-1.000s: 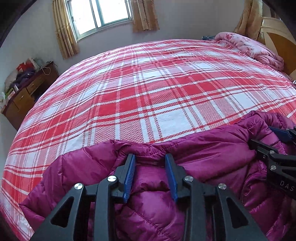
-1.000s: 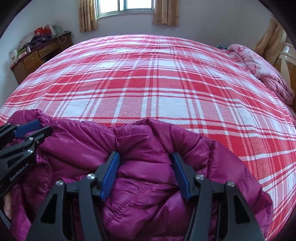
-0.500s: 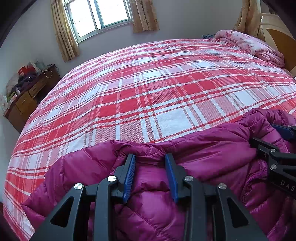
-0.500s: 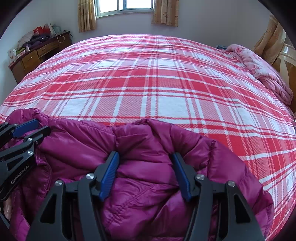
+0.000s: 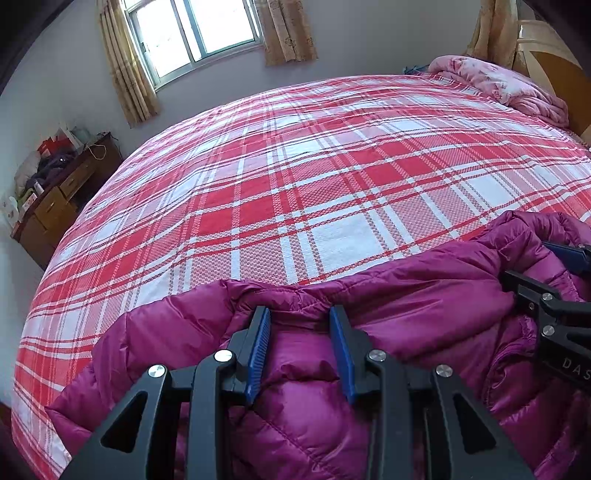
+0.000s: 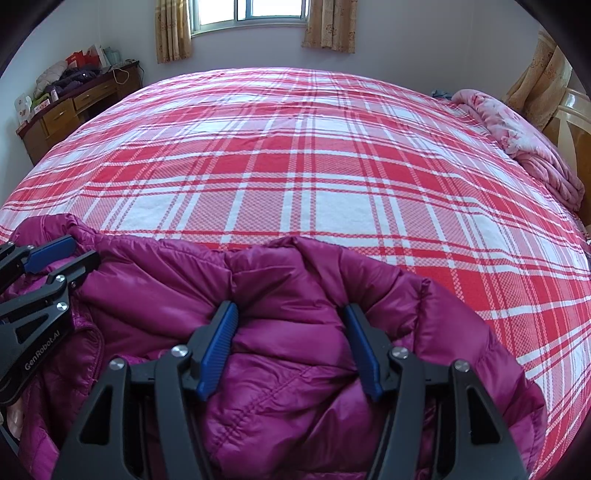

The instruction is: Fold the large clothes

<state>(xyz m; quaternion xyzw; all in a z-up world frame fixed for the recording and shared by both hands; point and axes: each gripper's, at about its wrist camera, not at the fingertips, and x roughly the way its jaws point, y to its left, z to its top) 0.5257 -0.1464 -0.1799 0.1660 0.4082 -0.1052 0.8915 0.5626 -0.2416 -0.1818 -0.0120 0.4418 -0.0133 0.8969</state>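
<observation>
**Both grippers pinch a jacket at the bed's near edge**

Fingers (image 5: 260, 343) of the left gripper (image 5: 300, 325) are clamped on a bunched fold of the magenta puffer jacket (image 5: 424, 306), the blue pads pressing in from both sides with padding bulging between them. The jacket lies at the near edge of the bed (image 5: 314, 177), which is covered in a red and white plaid sheet, and its far hem runs across the plaid just ahead of the fingertips. At the left of the room, against the wall, stands a wooden desk (image 5: 55, 203) piled with bags and clothes; above and right of it is a window (image 5: 195, 33) with tan curtains. Far right, at the head of the bed, a pink quilt (image 5: 509, 85) is heaped by the headboard. The right gripper (image 5: 546, 280) enters this view at the right edge, its fingertips sunk in the jacket.

From the right wrist, the left gripper (image 6: 62, 258) shows at the left edge, its tips closed on a raised fold of the jacket (image 6: 288, 369). Centre frame, the fingers (image 6: 218, 347) of the right gripper (image 6: 290, 321) hold a thick wad of quilted fabric between them; they stand wider than the left pair, yet the cloth is squeezed and creased at both pads. The desk (image 6: 62, 114) sits at upper left, the quilt (image 6: 524, 147) at right.
</observation>
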